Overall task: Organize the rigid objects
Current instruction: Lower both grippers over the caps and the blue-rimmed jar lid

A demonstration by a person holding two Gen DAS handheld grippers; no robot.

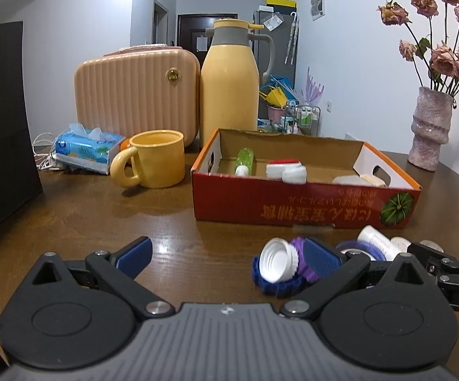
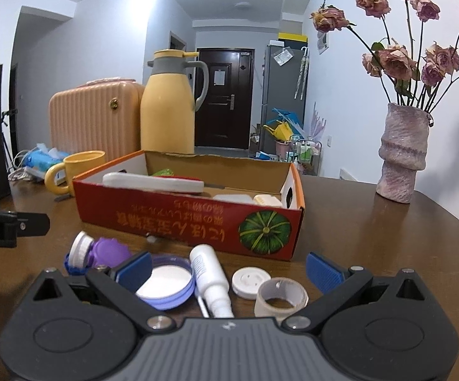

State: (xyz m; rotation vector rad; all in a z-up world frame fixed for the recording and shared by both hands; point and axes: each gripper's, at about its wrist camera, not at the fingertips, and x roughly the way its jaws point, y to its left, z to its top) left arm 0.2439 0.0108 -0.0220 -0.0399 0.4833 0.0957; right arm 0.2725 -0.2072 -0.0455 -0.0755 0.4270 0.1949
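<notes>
Brown wooden worktop carries a red cardboard box at frame centre, loose caps, a white bottle and a tape roll just below it, between the spread-apart, empty right gripper; left gripper likewise released, beside a white cap.

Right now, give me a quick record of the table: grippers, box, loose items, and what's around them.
left gripper: open, holding nothing
right gripper: open, holding nothing
box: red cardboard, open top, already holds several small items
loose items: white bottle, purple-rimmed lid, white cap, tape roll, purple cap
behind box: yellow mug, yellow flask
right side: vase
</notes>
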